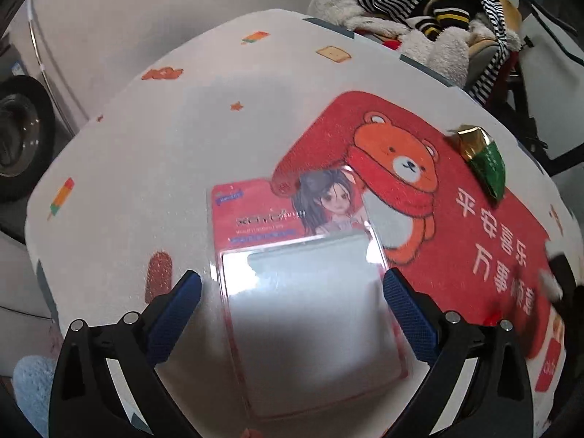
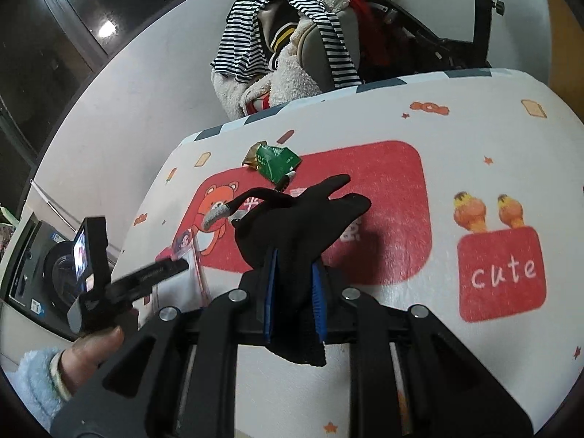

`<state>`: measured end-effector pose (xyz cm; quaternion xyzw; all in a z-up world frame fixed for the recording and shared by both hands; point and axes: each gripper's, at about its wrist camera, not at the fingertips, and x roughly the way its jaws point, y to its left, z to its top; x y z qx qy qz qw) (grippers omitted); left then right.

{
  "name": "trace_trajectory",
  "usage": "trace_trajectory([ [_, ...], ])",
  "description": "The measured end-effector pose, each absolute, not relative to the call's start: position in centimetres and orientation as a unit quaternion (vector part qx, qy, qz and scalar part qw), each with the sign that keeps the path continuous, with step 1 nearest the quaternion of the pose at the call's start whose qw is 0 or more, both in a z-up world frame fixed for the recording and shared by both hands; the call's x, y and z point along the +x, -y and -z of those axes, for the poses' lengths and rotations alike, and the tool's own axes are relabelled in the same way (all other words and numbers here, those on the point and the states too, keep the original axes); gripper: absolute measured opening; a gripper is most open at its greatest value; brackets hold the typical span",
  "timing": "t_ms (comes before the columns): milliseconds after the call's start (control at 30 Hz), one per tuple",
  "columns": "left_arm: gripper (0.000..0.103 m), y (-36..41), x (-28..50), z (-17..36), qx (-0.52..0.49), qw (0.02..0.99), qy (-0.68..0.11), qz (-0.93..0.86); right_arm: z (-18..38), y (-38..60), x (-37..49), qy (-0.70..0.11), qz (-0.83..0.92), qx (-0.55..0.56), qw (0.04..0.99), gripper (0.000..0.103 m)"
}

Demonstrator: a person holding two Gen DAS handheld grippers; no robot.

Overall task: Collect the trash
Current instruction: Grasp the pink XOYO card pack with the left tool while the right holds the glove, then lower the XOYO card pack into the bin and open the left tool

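Left gripper [image 1: 292, 284]: jaws spread wide and empty, pointing steeply down at the table [image 1: 153, 153]; the blue pads [image 1: 175, 314] stand on either side of the blister pack without touching it.
Blister pack [image 1: 303, 292]: a clear plastic shell on a pink backing card with a cartoon girl, lying flat on the table between the left gripper's jaws, its top corner overlapping the red bear patch.
Right gripper [image 2: 294, 292]: jaws narrow, clamped on a black glove [image 2: 303, 219] that rises out of them and hangs above the table.
Glove: limp, with a grey-tipped finger [image 2: 215, 215] drooping to the side; its lower edge dangles below the pads.
Green wrapper [image 2: 275, 162]: a crumpled green and gold foil piece on the red bear patch, towards the table's far edge, well apart from both grippers.
Red bear patch [image 1: 474, 241]: printed on the tablecloth, with an orange bear and white characters.
Person: a hand [image 2: 91, 354] in a fluffy pale blue sleeve [image 2: 33, 387] holds the left gripper's handle.
Beyond the far edge: a chair [image 2: 317, 43] piled with striped clothes [image 2: 248, 36] and a fleece.
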<state>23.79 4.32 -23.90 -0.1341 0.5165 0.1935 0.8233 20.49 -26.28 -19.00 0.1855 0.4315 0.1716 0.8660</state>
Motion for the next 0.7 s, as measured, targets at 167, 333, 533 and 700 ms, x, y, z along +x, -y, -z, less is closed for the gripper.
trace_trajectory([
  [167, 0.097, -4.4, 24.7, 23.8, -0.146, 0.812, -0.528, -0.201, 19.6, 26.4, 19.5, -0.436, -0.171, 0.193, 0.862, 0.020],
  [333, 0.097, -3.5, 24.8, 21.8, -0.132, 0.839, -0.494, -0.184, 19.8, 26.5, 18.7, -0.433, -0.172, 0.197, 0.863, 0.020],
  [533, 0.097, -2.6, 24.9, 23.1, -0.124, 0.828, -0.518, -0.177, 19.8, 26.7, 18.3, -0.428, -0.169, 0.195, 0.866, 0.020],
  [700, 0.097, -1.9, 24.0, 24.5, -0.097, 0.820, -0.523, -0.210, 19.9, 26.9, 18.0, -0.428, -0.166, 0.199, 0.866, 0.020],
])
